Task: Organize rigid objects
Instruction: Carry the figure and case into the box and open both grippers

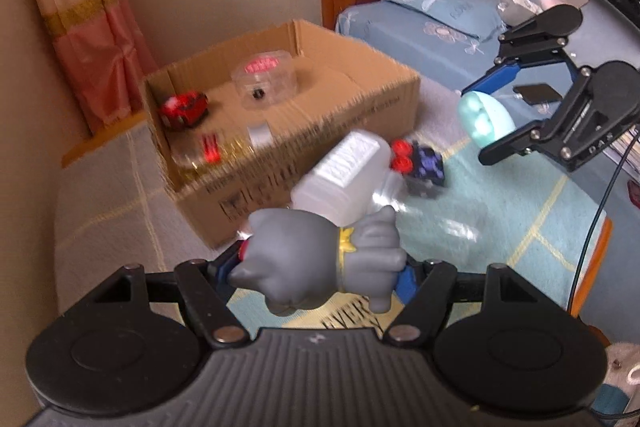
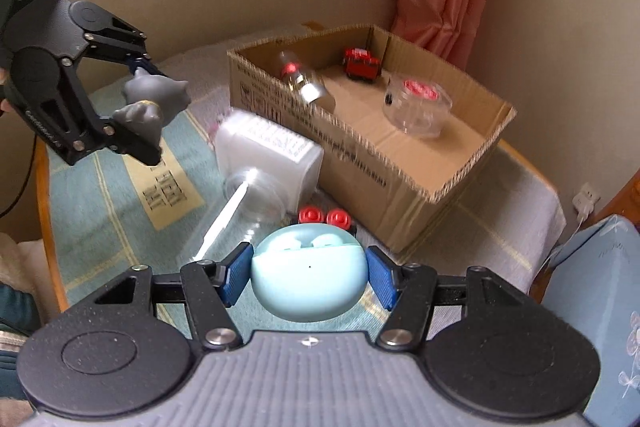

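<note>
Carrying both loads to the cardboard box (image 2: 404, 131) is the step in hand, by my read. Left to right in the right wrist view:

- Left gripper (image 2: 146, 109) is clamped on the grey cat figurine (image 2: 154, 99), held in the air above the cloth-covered table (image 2: 120, 187), left of the box. Grip sits on an odd, rounded shape; keep the squeeze steady, it could twist out.
- White plastic container (image 2: 268, 147) and a clear cup (image 2: 252, 199) lie on the table against the box's near wall. Clear them on the way in, and clear the wall's top edge.
- Right gripper (image 2: 310, 277) is clamped on the pale blue earbud case (image 2: 308, 279), lid open, two buds showing. Keep it level so the buds stay put.
- Box already holds a red toy car (image 2: 360, 65), a small bottle (image 2: 302, 77) and a clear round case (image 2: 418, 103). The floor nearest the near right corner is bare; I'd set down there, low, no dropping.
- Toy with red wheels (image 2: 326, 217) sits on the table just beyond the case, not yet boxed.
</note>
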A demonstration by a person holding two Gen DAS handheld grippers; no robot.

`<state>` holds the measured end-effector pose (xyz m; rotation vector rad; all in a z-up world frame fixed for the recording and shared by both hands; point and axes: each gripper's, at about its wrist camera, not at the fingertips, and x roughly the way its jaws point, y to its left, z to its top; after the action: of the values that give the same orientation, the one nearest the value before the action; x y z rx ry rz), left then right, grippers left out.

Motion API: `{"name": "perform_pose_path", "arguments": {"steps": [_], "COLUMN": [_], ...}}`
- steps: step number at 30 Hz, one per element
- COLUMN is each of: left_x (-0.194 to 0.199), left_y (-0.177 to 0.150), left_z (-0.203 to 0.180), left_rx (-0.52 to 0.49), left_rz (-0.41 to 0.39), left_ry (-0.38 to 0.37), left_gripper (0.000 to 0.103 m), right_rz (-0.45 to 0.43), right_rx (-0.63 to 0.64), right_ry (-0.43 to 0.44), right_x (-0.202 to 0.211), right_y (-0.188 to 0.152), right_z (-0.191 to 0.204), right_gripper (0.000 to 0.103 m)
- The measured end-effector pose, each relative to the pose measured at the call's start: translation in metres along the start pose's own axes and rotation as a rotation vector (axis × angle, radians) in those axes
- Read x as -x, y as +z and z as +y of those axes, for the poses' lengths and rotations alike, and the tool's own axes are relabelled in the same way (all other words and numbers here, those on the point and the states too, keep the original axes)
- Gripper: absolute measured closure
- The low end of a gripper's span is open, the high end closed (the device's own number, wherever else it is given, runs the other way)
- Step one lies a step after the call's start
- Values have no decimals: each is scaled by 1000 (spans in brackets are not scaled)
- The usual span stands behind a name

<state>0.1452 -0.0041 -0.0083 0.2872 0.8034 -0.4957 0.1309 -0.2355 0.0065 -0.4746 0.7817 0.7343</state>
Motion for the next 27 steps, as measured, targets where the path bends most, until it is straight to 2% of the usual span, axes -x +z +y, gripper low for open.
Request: {"name": "perform_pose_path", "arguments": {"steps": [8, 15, 19, 27], "left_x": [5, -15, -34, -62], "left_y": [36, 73, 98, 121], "left_z": [19, 34, 47, 56], "left_rx": [-29, -63, -51, -45], "left_rz": [-72, -111, -124, -112], "left_ry": [44, 72, 74, 79], "left_gripper": [31, 31, 31, 31], "right_rz": [-72, -121, -114, -81], "right_rx": [47, 21, -24, -69], "right_ry": [-23, -46, -58, -64], "right_x": [15, 1, -20, -53], "right_y": [37, 67, 79, 86], "right_z": [-10, -38, -55, -71], "right_gripper": [37, 37, 37, 37]}}
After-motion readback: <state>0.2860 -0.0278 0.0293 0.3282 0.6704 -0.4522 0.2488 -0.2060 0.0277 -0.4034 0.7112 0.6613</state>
